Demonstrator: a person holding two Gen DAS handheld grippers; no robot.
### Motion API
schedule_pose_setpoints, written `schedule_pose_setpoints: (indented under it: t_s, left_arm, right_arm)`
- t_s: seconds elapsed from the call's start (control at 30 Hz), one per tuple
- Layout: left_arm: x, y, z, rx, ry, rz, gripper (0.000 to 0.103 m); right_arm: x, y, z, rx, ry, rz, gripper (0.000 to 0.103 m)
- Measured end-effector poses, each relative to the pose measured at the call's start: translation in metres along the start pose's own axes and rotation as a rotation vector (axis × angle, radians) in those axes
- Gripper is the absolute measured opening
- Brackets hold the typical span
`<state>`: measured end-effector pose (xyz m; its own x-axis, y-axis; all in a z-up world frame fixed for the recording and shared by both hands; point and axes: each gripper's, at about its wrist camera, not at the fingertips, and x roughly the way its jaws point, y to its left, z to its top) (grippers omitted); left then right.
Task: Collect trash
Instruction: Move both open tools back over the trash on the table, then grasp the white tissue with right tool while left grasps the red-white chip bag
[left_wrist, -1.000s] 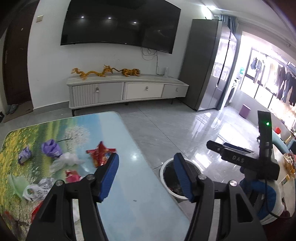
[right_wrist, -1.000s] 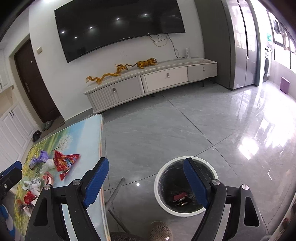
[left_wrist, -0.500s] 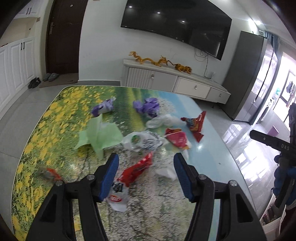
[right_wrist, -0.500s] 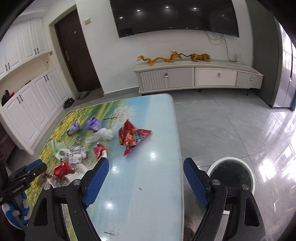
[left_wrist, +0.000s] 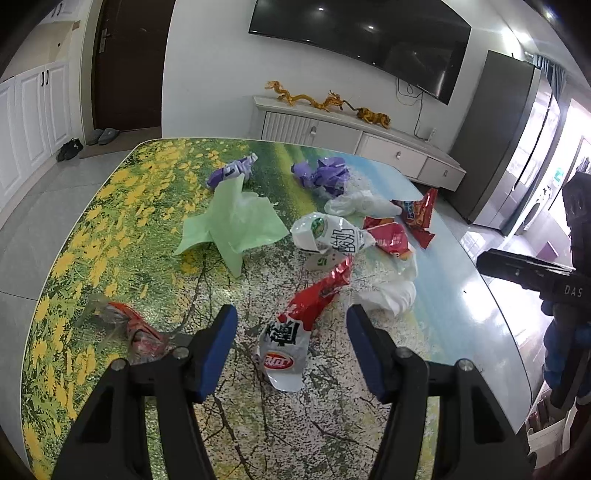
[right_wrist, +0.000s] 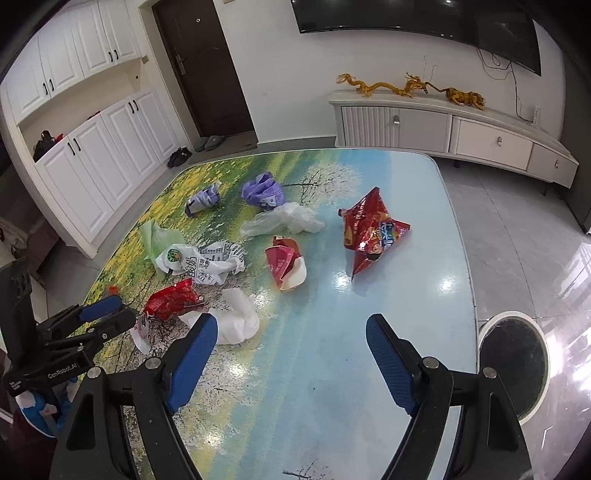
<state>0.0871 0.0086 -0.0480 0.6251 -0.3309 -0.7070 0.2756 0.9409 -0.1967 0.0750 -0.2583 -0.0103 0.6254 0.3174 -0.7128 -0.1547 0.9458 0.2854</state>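
I have swung both hands from the bin (right_wrist: 513, 365) back over the table (right_wrist: 424, 258), left gripper (left_wrist: 288, 334) and right gripper (right_wrist: 288, 350) spread empty, the red-and-white wrapper (left_wrist: 295, 332) lying under my left, ready for picking.

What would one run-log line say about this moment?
phase: reaching for trash | left gripper: open, over red-white wrapper | right gripper: open, empty | bin: on floor beside table
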Motion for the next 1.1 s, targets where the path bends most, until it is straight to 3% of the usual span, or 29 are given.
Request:
schedule_pose_setpoints:
  t_s: [0.47, 0.9, 1.0, 1.1]
  left_arm:
    - [0.031, 0.003, 0.004, -0.007, 0.048, -0.017, 0.057]
    - [0.048, -0.005, 0.008, 0.003, 0.073, -0.012, 0.036]
    - [0.05, -0.005, 0.007, -0.011, 0.076, -0.006, 0.034]
    - [0.05, -0.003, 0.007, -0.026, 0.07, -0.002, 0.031]
  right_arm:
    - [0.042, 0.018, -0.001, -0.024, 0.082, 0.056, 0.07]
    - [0.067, 0.02, 0.011, -0.015, 0.093, 0.116, 0.047]
    - [0.073, 0.022, 0.012, -0.019, 0.099, 0.14, 0.039]
    - [0.075, 0.025, 0.01, -0.035, 0.103, 0.15, 0.02]
